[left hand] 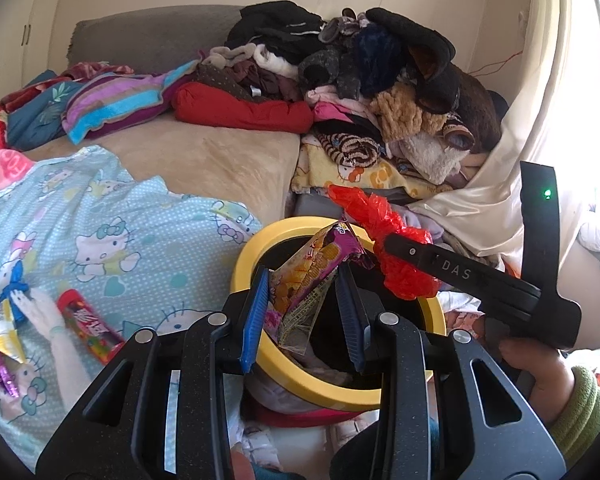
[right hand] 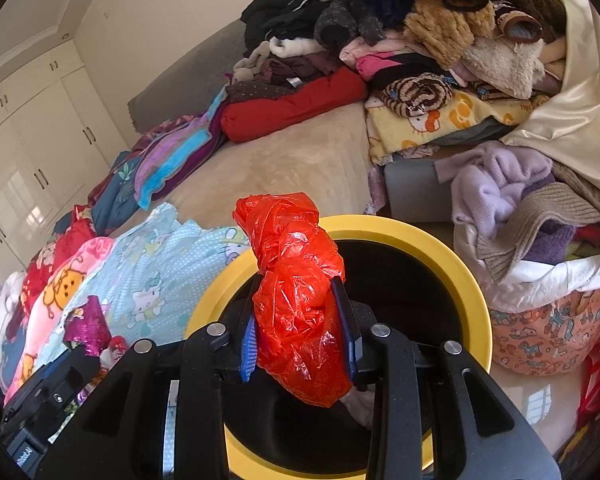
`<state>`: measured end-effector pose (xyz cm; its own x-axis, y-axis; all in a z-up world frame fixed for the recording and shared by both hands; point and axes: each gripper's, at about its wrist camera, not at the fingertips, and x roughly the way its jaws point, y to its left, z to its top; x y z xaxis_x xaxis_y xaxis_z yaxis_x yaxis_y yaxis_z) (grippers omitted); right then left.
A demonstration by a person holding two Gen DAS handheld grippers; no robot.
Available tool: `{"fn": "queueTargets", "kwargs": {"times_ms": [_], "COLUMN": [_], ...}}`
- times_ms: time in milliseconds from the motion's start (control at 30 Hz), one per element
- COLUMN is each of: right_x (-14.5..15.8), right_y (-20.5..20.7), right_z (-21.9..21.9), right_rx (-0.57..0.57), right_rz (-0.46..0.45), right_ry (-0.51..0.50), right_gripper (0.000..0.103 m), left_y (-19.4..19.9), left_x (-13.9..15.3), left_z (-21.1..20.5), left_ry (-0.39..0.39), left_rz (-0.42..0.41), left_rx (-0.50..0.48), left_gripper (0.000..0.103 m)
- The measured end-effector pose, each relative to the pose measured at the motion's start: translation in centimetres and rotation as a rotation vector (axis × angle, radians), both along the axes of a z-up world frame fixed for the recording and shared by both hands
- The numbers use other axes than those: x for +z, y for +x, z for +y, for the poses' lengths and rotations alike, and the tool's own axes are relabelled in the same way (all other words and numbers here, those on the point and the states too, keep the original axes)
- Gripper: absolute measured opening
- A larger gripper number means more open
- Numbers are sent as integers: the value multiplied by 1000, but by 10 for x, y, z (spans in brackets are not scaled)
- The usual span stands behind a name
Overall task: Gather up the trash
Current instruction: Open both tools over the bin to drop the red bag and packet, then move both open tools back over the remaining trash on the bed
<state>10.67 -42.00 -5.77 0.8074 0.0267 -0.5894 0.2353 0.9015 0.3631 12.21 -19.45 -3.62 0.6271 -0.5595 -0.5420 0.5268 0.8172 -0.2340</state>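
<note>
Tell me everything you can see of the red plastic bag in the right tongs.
The red plastic bag is thin, glossy, translucent film, crumpled and twisted into a long wad. The right tongs pinch it around its middle between two blue pads; its upper end sticks up past the fingertips and its lower end bulges below them. It hangs over the dark opening of the yellow-rimmed bin, apart from the snack wrapper in the left tongs.

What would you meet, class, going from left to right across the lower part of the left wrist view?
Red snack tube on the cartoon-cat sheet → purple and yellow snack wrapper in the left gripper → crumpled red plastic bag in the right gripper → green sleeve.
</note>
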Motion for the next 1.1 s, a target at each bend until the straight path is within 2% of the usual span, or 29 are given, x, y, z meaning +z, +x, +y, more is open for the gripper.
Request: {"fn": "queueTargets", "kwargs": {"times_ms": [533, 667, 833, 900, 1033, 1067, 1100], "right_x": [-18, -22, -20, -18, -15, -14, -12], "right_y": [1, 1, -1, -2, -2, -2, -2], "right_z": [-24, -33, -36, -36, -30, -29, -27], "right_rx": [-50, -64, -82, -87, -85, -82, -81], "right_rz": [45, 51, 39, 36, 27, 24, 22], "right_ry": [39, 96, 108, 102, 72, 64, 55], "right_gripper": [31, 39, 49, 52, 55, 56, 56], "left_y": [24, 37, 43, 42, 36, 34, 32], "left_x": [-29, -37, -39, -38, -30, -27, -25], "left_z": [-32, -33, -27, -23, -12, -8, -5], "left_ry": [55, 42, 3, -4, -29, -29, -32], "left_rz": [61, 111, 132, 127, 103, 90, 80], "left_rx": [-20, -11, -6, 9, 35, 46, 55], "left_gripper": [27, 29, 57, 74, 84, 90, 92]}}
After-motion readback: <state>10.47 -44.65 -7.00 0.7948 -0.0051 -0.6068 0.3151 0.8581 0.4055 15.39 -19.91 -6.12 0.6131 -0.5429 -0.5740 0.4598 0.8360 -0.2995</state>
